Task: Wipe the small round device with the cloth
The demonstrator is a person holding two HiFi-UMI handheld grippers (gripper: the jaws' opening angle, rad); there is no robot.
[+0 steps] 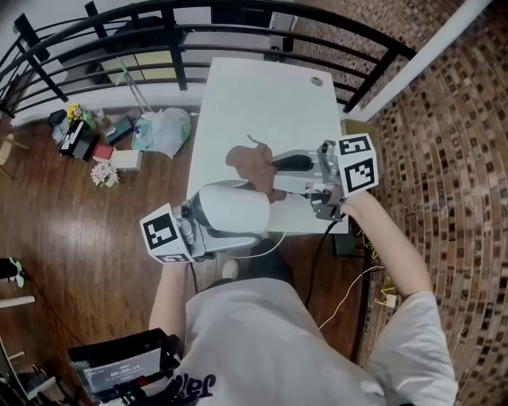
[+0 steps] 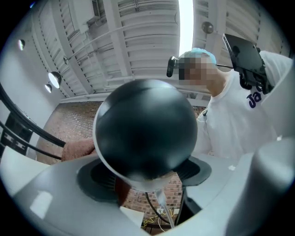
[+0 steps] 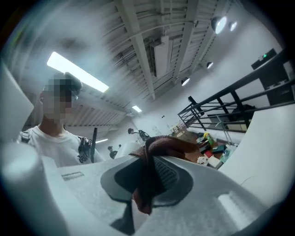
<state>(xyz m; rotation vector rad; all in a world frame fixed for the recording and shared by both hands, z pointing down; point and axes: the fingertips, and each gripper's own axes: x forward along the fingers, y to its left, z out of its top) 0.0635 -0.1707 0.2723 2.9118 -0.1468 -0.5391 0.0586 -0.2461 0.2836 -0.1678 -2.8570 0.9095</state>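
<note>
The small round device [image 1: 238, 208], white with a dark domed face [image 2: 145, 133], sits between the jaws of my left gripper [image 1: 221, 216] [image 2: 146, 177], which grip its sides above the near edge of the white table [image 1: 262, 95]. A thin cable [image 2: 163, 205] hangs from it. My right gripper [image 1: 279, 173] [image 3: 148, 177] is shut on a brown cloth [image 1: 248, 162] [image 3: 161, 144], which bunches between its dark pads [image 3: 168, 173]. In the head view the cloth lies just beyond the device and touches its far end; the left gripper view shows it [image 2: 76, 148] beside the device's left edge.
A black railing [image 1: 159, 24] runs round the table's far side. On the wooden floor to the left lie a plastic bag [image 1: 163, 131] and small clutter [image 1: 87, 139]. A dark cable [image 1: 317, 262] hangs off the table's near edge. Brick surface [image 1: 444, 158] fills the right.
</note>
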